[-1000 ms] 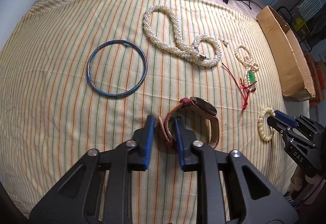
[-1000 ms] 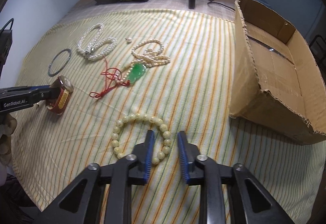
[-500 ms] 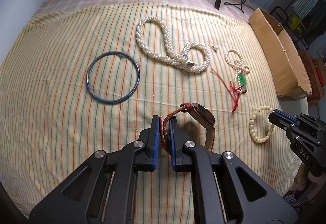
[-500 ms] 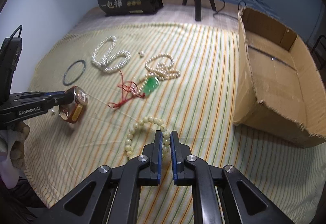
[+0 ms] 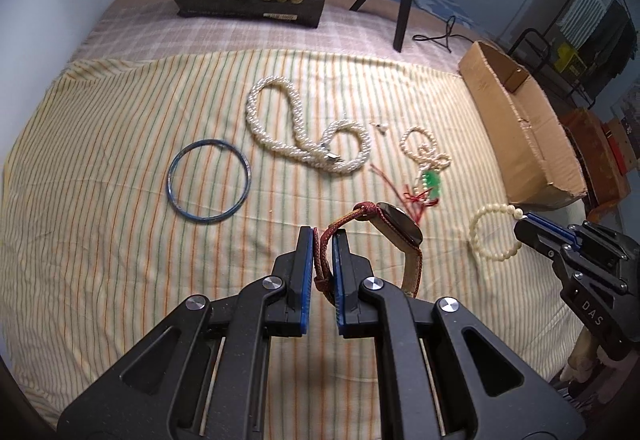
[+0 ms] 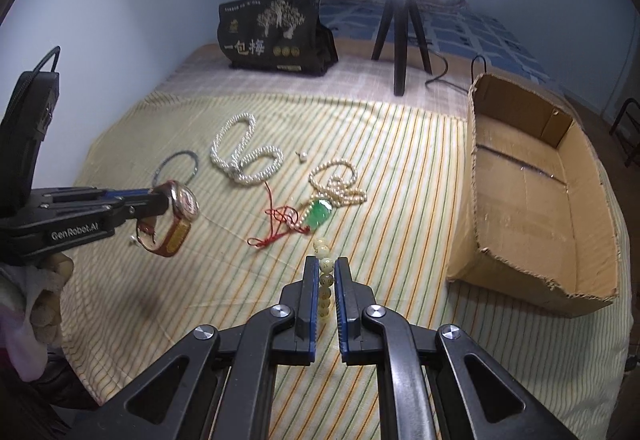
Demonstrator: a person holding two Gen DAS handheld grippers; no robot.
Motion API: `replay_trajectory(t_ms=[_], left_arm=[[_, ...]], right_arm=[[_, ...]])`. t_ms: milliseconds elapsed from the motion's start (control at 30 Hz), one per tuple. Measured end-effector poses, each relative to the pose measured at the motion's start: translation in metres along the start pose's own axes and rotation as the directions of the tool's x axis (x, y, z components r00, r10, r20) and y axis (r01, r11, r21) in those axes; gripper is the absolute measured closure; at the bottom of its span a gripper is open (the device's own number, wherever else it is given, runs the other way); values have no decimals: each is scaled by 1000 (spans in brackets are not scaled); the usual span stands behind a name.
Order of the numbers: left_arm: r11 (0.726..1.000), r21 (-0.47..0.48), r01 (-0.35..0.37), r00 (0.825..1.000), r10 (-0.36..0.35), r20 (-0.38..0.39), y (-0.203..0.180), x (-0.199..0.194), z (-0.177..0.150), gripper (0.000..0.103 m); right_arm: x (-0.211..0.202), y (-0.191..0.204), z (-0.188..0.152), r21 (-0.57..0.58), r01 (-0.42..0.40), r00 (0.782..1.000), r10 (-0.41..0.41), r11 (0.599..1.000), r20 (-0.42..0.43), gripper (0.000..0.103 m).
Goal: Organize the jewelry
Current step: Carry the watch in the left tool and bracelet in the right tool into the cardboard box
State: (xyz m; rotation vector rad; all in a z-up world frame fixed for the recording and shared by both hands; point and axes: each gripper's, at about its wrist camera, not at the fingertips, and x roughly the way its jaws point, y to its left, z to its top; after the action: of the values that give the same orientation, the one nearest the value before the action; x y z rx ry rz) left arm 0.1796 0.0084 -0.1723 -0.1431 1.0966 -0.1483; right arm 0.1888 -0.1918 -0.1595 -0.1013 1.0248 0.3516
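Left gripper (image 5: 322,240) had just closed and was clamped on the red strap of the wristwatch (image 5: 394,226), which hung clear of the striped cloth (image 5: 100,240). Right gripper (image 6: 325,272) had likewise just closed, its pads pressed on the cream bead bracelet (image 6: 325,280), also lifted off the cloth. Blue bangle (image 5: 209,179), thick pearl rope (image 5: 304,132) and green pendant necklace (image 5: 430,176) lay on the cloth. Open cardboard box (image 6: 532,192) sat at the cloth's right edge.
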Motion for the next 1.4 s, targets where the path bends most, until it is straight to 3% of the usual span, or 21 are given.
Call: replay_trajectory(t_ms=[533,800,1400], left_arm=[[997,52,60,993,-65,99,-43,-28,19,96],[990,98,99,985,-111,133,-81,-31,35,96],[964,194,182,970,-208,127,-180,-2,55,96]], right_arm=[[-53,-12,18,22,12,989,-15,1000,146,98],[-75,-52,22,80,84,975,-99,993,200,98],[-84,-133,31,198,181,956,-219,963,195,98]])
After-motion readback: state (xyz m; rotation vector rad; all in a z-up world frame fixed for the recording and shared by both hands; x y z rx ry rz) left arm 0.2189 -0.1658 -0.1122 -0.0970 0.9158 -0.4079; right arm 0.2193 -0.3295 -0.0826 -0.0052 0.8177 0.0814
